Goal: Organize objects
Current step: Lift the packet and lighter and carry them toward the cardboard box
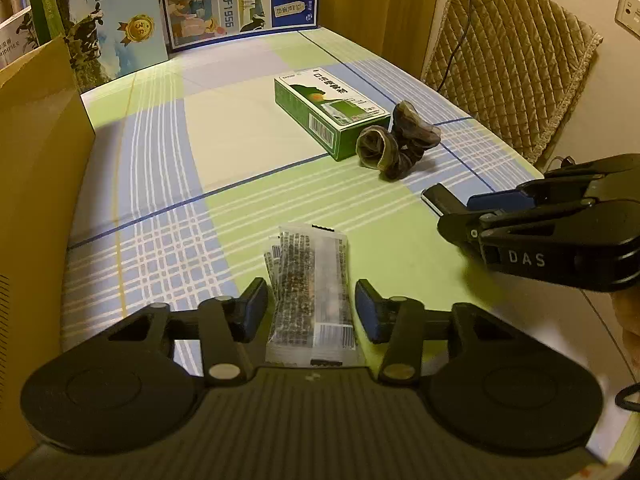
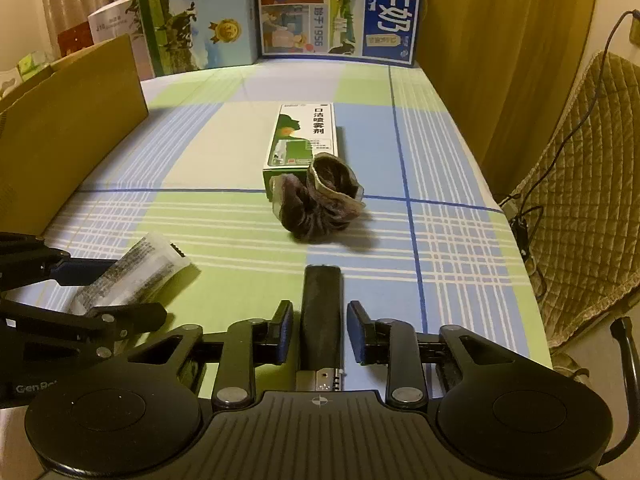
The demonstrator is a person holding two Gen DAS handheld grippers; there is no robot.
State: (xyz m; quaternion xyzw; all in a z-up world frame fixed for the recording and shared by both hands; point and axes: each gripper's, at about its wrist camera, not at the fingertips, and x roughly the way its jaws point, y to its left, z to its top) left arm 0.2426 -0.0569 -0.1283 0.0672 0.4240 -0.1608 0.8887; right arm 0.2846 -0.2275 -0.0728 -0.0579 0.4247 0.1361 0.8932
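Surface: table under a green, blue and white plaid cloth point(image 2: 224, 216); printed milk cartons point(image 2: 336, 8) stand at the far edge, a quilted chair point(image 1: 508, 60) at right. Left gripper point(image 1: 311, 310), fingers spread, straddles a clear printed sachet point(image 1: 310, 292). Right gripper point(image 2: 320, 334), fingers spread, straddles a dark slim lighter point(image 2: 322, 312). Green rectangular spray box point(image 2: 302, 140) touches a dark crumpled scrunchie point(image 2: 316, 204) mid-table.

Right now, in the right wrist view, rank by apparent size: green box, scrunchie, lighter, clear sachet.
1. Lighter, though nearest the camera, so inflated.
2. Clear sachet, partly hidden by the left gripper.
3-4. Green box and scrunchie look alike; no ranking.
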